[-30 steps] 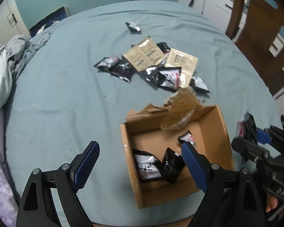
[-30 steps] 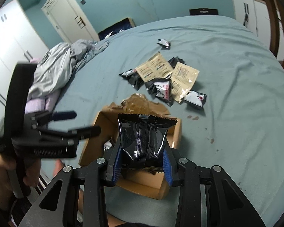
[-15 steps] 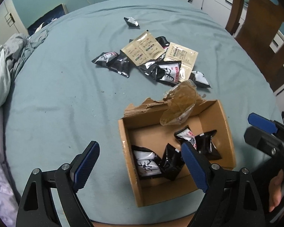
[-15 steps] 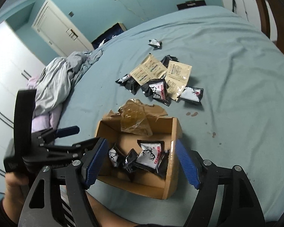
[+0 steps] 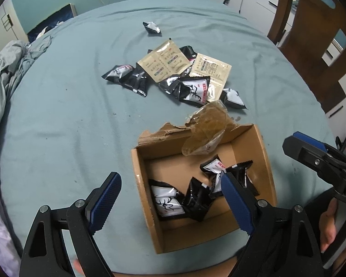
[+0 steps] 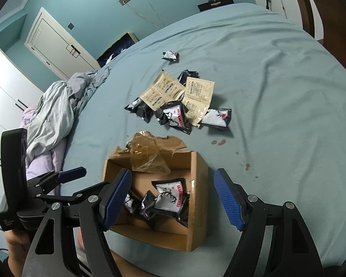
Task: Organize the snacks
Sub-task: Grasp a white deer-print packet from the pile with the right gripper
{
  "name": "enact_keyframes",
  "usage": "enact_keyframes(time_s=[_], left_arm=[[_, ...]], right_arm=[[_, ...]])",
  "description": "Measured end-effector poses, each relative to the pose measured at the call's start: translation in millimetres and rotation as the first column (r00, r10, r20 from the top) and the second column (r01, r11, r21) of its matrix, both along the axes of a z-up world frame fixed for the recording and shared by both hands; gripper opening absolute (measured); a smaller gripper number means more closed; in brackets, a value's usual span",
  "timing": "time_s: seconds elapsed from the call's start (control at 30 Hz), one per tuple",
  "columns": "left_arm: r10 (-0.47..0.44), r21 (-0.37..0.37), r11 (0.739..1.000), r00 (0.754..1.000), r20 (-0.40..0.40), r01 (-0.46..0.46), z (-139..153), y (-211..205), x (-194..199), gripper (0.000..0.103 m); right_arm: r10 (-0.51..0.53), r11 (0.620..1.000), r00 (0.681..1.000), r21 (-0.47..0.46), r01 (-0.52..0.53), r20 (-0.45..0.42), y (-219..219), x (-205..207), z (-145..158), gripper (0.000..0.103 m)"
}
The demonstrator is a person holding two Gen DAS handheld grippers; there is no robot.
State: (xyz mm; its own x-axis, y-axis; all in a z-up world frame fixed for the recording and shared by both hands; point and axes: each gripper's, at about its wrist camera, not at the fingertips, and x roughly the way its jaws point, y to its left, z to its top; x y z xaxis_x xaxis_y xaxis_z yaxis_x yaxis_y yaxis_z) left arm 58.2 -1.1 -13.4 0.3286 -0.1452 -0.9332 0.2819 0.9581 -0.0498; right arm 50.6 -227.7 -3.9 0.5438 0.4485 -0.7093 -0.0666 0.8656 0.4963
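Snacks lie in two groups on a teal sheet (image 5: pixel 57 120). An open cardboard box (image 5: pixel 143 191) sits at about five o'clock in the left wrist view, and black packets (image 5: pixel 167 202) lie loose on its floor, one showing a white face with an antler print. A torn flap and a crumpled piece of brown tape (image 5: pixel 205 131) hang over the box's far wall. Beyond the box, toward twelve o'clock, a pile (image 5: pixel 173 78) of black packets and two tan sachets (image 5: pixel 163 63) rests on the sheet, well apart from the box. One small packet (image 5: pixel 152 28) lies alone farther out, past the pile.

The left gripper (image 5: pixel 170 198) points steeply down at the near left corner of the box, its blue pads spread wide with nothing between them; the left box wall shows in the gap. The right gripper (image 6: pixel 173 198) hangs over the box from the near side. Its jaws have just been opening and now stand apart, touching nothing, with the packet (image 6: pixel 169 195) lying in the box below them. In the right wrist view the left gripper shows at nine o'clock, held in a hand (image 6: pixel 16 240) at the frame's lower left. In the left wrist view the right gripper's blue tip shows at three o'clock, just beside the box's right wall.

A heap of grey bedding (image 6: pixel 55 115) lies at ten o'clock in the right wrist view. A wooden chair (image 5: pixel 311 34) stands at two o'clock in the left wrist view.
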Motion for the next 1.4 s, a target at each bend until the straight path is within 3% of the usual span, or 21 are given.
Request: enact_keyframes(time_s=[0.27,0.33,0.43,0.6,0.77,1.1,1.4], left_arm=[[-0.011,0.003,1.0,1.0,-0.004,0.011,-2,-4,1,0.089],[0.001,0.03,1.0,1.0,0.016,-0.001,-2,-7,4,0.089],[0.004,0.053,0.999,0.999,0.036,-0.005,-2,-11,9,0.089],[0.012,0.044,0.999,1.0,0.029,-0.013,-3,-9,13,0.089],[0.021,0.027,0.999,1.0,0.017,-0.022,-5,-8,20,0.089],[0.034,-0.004,0.999,0.999,-0.005,-0.034,-9,-6,27,0.089],[0.073,-0.02,0.997,0.997,-0.024,-0.073,-12,2,37,0.09]], right_arm=[[-0.007,0.998,1.0,-0.058,0.006,-0.011,7,11,-1,0.073],[-0.007,0.994,1.0,-0.106,0.006,-0.006,7,14,3,0.073],[-0.086,0.973,0.996,-0.215,0.089,0.027,-1,16,11,0.073],[-0.191,0.979,0.98,-0.078,0.187,-0.048,-31,25,-1,0.073],[-0.191,0.982,0.971,-0.03,0.189,-0.142,-33,50,-15,0.073],[-0.148,0.986,0.962,-0.113,0.125,-0.228,-21,126,-39,0.073],[-0.154,0.973,0.947,-0.212,0.094,-0.283,-5,165,-69,0.073]])
